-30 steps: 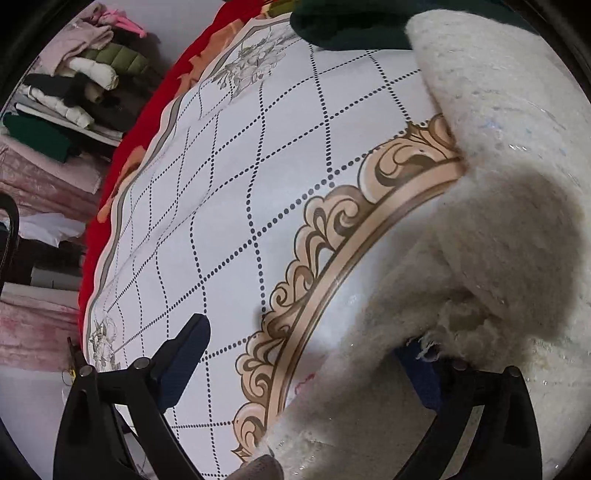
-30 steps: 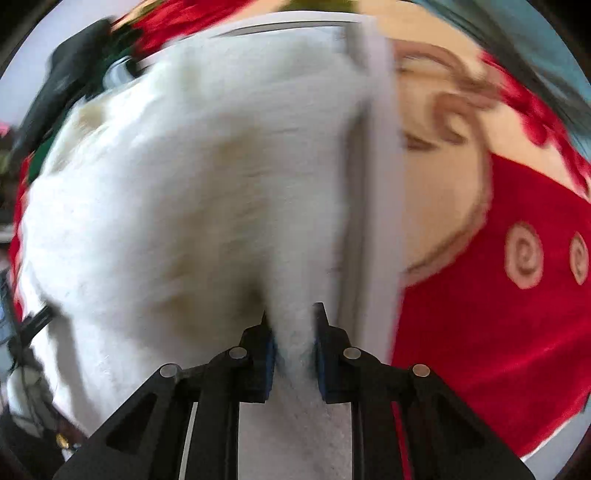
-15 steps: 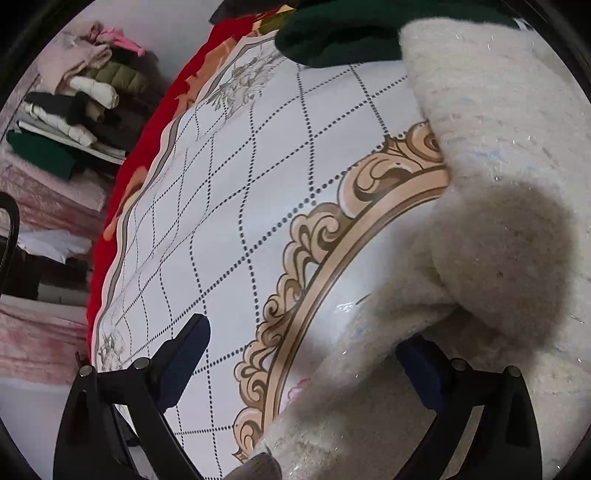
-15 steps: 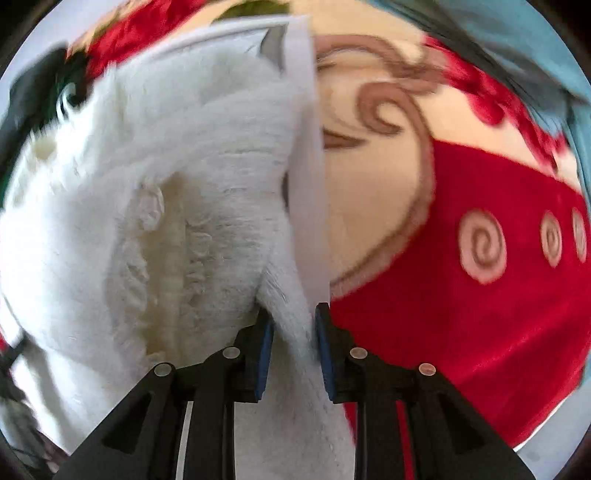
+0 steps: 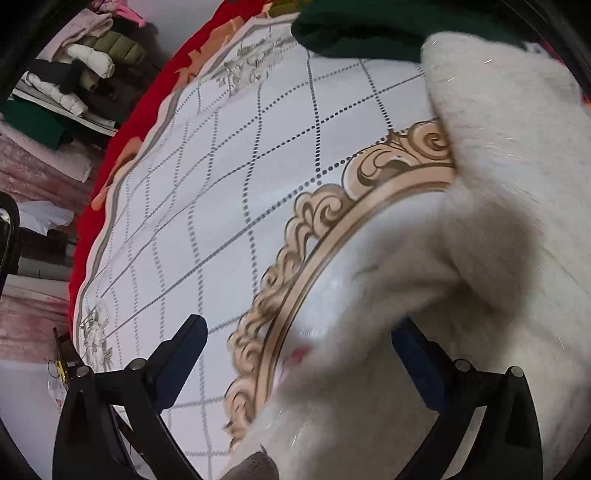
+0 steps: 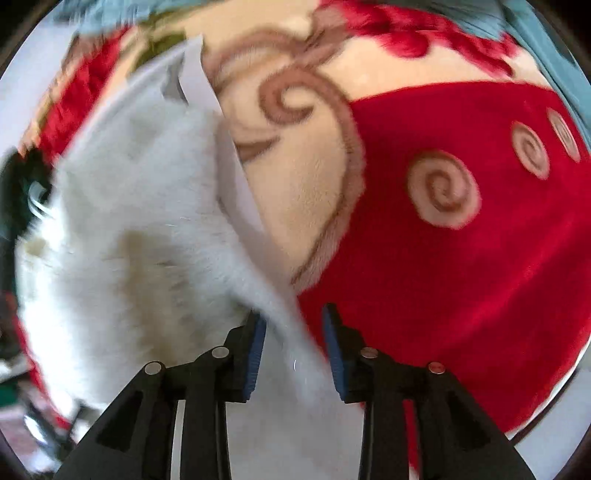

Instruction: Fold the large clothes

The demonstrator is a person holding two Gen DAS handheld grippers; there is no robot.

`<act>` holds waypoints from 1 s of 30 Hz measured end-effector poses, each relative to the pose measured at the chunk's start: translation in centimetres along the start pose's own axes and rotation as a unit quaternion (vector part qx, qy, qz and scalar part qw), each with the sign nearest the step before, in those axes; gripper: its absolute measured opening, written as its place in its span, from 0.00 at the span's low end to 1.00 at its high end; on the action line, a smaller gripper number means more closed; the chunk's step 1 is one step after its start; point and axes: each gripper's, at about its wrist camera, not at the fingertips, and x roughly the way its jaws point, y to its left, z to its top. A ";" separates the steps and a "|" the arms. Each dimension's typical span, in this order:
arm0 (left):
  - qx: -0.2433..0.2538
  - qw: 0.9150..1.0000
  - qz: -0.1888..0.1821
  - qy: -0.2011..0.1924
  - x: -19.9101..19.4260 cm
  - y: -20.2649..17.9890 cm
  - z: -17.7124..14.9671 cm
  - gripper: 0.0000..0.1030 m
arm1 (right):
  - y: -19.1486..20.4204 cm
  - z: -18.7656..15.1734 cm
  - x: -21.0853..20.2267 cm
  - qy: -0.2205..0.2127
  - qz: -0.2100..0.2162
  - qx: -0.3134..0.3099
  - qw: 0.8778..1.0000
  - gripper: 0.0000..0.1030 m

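Observation:
A fluffy cream-white garment (image 5: pixel 498 229) lies on the patterned white tablecloth (image 5: pixel 221 192), bunched at the right of the left wrist view. My left gripper (image 5: pixel 299 354) is open wide; its left finger (image 5: pixel 181 354) stands free over the cloth, and the right finger (image 5: pixel 417 362) is partly under the fleece. In the right wrist view the same garment (image 6: pixel 140 229) fills the left side. My right gripper (image 6: pixel 293 343) has its jaws parted, with a fold of the fleece running loosely between the blue pads.
A dark green garment (image 5: pixel 354 33) lies at the far edge of the table. Folded clothes are stacked on shelves (image 5: pixel 74 74) at the upper left. A red blanket with beige swirls (image 6: pixel 461 206) covers the surface to the right of my right gripper.
My right gripper has opened and let go of the fleece fold that it pinched before. The view swung right over the red blanket. My left gripper stayed open and shifted a little.

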 end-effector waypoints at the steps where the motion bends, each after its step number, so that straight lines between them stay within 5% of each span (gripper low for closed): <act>1: -0.003 1.000 -0.003 -0.003 -0.7 0.3 -0.3 1.00 | -0.3 -0.1 -1.0 -0.007 0.014 0.007 1.000 0.33; 3: -0.005 1.000 -0.009 -0.009 -1.5 0.6 -0.6 1.00 | 0.1 -0.7 -3.1 -0.021 0.051 0.005 0.998 0.35; 6: -0.007 1.000 -0.016 -0.014 -2.2 0.3 -0.5 1.00 | 3.1 -0.8 -2.1 0.002 0.117 -0.039 0.992 0.53; 9: 0.001 1.000 -0.020 -0.013 -2.1 -0.6 -0.2 1.00 | 6.1 -1.0 2.8 0.049 0.108 -0.064 0.991 0.57; 11: 0.005 1.000 -0.025 -0.018 -2.5 -0.9 -0.1 1.00 | 7.4 -0.5 3.4 0.049 0.090 -0.084 0.991 0.22; 14: 0.011 0.999 -0.036 -0.035 -3.8 -0.9 -0.2 1.00 | 9.8 -1.5 0.2 -0.033 0.044 -0.156 0.986 0.16; 19: 0.027 0.998 -0.055 -0.030 -4.5 -1.4 -1.5 1.00 | 10.2 -0.5 -4.6 -0.139 -0.008 -0.183 0.973 0.14; 24: 0.046 0.997 -0.062 -0.004 -4.1 -1.5 -3.5 1.00 | 9.1 1.0 1.3 0.000 -0.051 -0.145 0.988 0.19; 28: 0.059 0.997 -0.049 -0.018 -5.0 -1.8 -3.2 1.00 | 8.9 -0.7 -3.1 -0.023 -0.041 -0.113 0.993 0.32; 30: 0.062 0.997 -0.039 -0.034 -5.2 -2.5 -1.3 1.00 | 10.0 -1.3 -5.6 -0.035 -0.003 -0.103 0.994 0.39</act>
